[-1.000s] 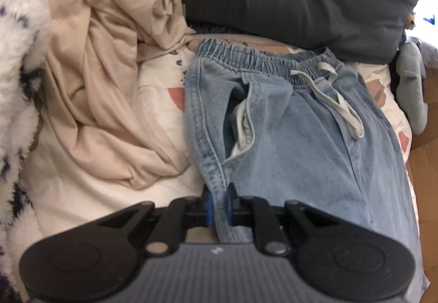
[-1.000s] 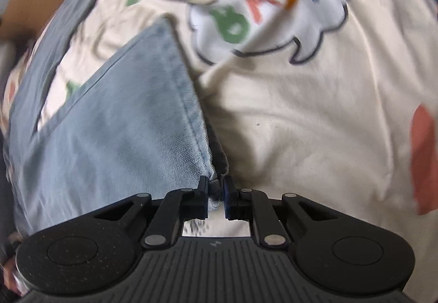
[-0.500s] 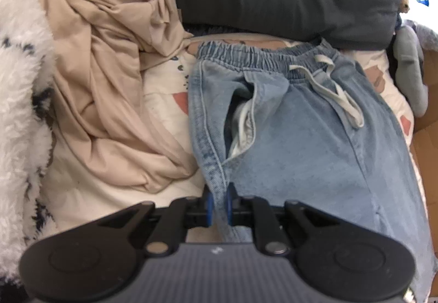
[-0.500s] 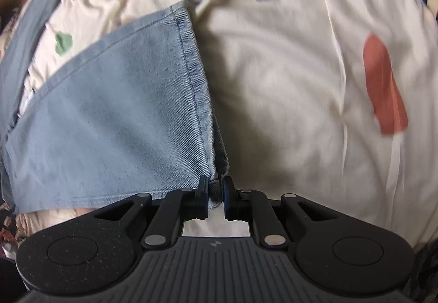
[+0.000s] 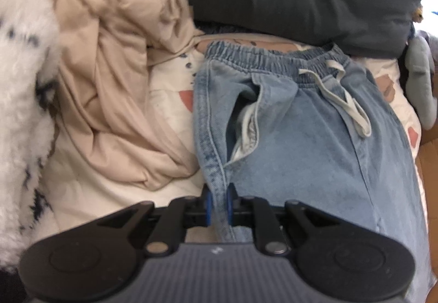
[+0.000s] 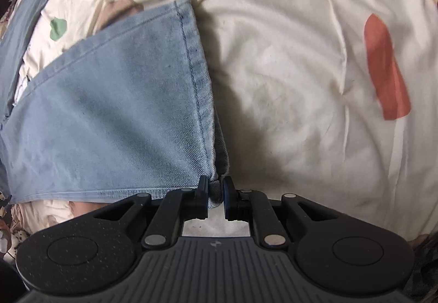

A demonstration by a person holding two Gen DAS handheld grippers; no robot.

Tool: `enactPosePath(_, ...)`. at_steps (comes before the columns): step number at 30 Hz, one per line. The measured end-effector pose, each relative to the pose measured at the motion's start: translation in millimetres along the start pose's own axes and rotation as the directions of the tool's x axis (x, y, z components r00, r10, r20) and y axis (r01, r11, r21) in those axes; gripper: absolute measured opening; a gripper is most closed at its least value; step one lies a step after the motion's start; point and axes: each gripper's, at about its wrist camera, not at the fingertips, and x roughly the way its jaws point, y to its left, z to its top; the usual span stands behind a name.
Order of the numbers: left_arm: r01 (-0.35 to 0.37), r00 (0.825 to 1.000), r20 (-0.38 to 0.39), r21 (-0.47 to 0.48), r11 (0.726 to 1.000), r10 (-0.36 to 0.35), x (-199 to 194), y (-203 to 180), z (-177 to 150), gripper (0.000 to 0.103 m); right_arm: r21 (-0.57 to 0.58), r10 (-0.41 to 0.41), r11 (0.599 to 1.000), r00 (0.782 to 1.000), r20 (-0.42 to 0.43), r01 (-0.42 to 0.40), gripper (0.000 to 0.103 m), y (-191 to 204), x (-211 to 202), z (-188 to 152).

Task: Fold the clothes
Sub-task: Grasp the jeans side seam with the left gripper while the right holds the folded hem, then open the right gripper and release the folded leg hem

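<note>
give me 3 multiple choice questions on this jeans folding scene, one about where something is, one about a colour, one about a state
1. Where does the beige cloth lie relative to the jeans in the left wrist view?
A. to their left
B. on top of them
C. to their right

2. What colour is the drawstring?
A. red
B. off-white
C. black

3. What is the right gripper doing?
A. open above the sheet
B. shut on nothing
C. shut on the hem corner

Answers:
1. A, the cloth is bunched left of the jeans' side seam.
2. B, the pale cord trails from the blue waistband.
3. C, denim is pinched between its fingers.
</note>
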Motion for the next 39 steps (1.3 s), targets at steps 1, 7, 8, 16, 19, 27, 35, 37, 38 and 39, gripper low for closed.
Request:
enactPosePath(1, -0.002, 1.0, -0.002, 0.013, 1.0, 0.002, -1.2, -1.5, 2.1, 0.01, -0.011, -0.003, 1.0, 1.0, 0.0, 0.003, 0.009, 0.5, -2.4, -0.7)
enactPosePath(7, -0.026, 1.0, -0.01, 0.028, 0.999, 0.026, -0.9, -4.1, 6.3, 0.01, -0.012, -0.006, 1.0, 1.0, -0.018, 0.005, 0.008, 2.9, -9.1, -2.7)
enactPosePath(8, -0.035, 0.999, -0.015, 0.034, 0.999, 0.036, 1.0, -4.9, 6.0, 0.01, -0.006, -0.007, 1.0, 1.0, -0.027, 0.007, 0.008, 2.3, -8.1, -4.0)
enactPosePath(16, -0.117, 0.991, -0.051, 0.053, 0.992, 0.12, 27.9, -4.3, 1.5, 0.02, 0.03, -0.015, 0.999, 0.998, -0.06, 0.017, 0.009, -1.4, 20.5, -6.9)
enactPosePath(19, -0.179, 0.98, -0.075, 0.057, 0.982, 0.183, 29.4, -2.7, 6.6, 0.04, -0.02, 0.011, 1.0, 0.998, -0.068, -0.012, 0.014, 1.8, 21.6, -3.8)
enactPosePath(27, -0.201, 0.979, -0.005, 0.142, 0.969, 0.204, -0.3, -28.6, 19.2, 0.04, -0.113, 0.046, 0.993, 0.995, 0.093, -0.035, 0.04, 8.3, -5.5, 22.4)
enactPosePath(35, -0.13, 0.991, 0.015, 0.25, 0.96, 0.13, -14.3, -84.7, 19.6, 0.04, -0.184, 0.08, 0.982, 0.969, 0.236, -0.036, 0.04, 17.1, -8.5, 64.2)
enactPosePath(37, -0.096, 0.995, 0.004, 0.282, 0.955, 0.099, -14.5, -102.8, 18.9, 0.039, -0.192, 0.082, 0.981, 0.964, 0.255, -0.032, 0.04, 19.2, -3.3, 73.3)
enactPosePath(38, -0.079, 0.996, -0.004, 0.3, 0.951, 0.084, -14.5, -112.4, 18.3, 0.039, -0.199, 0.084, 0.98, 0.962, 0.261, -0.032, 0.04, 19.8, -1.1, 76.9)
enactPosePath(39, -0.06, 0.998, -0.013, 0.317, 0.947, 0.067, -14.4, -122.4, 17.5, 0.039, -0.206, 0.086, 0.978, 0.96, 0.265, -0.031, 0.04, 20.3, 0.9, 79.8)
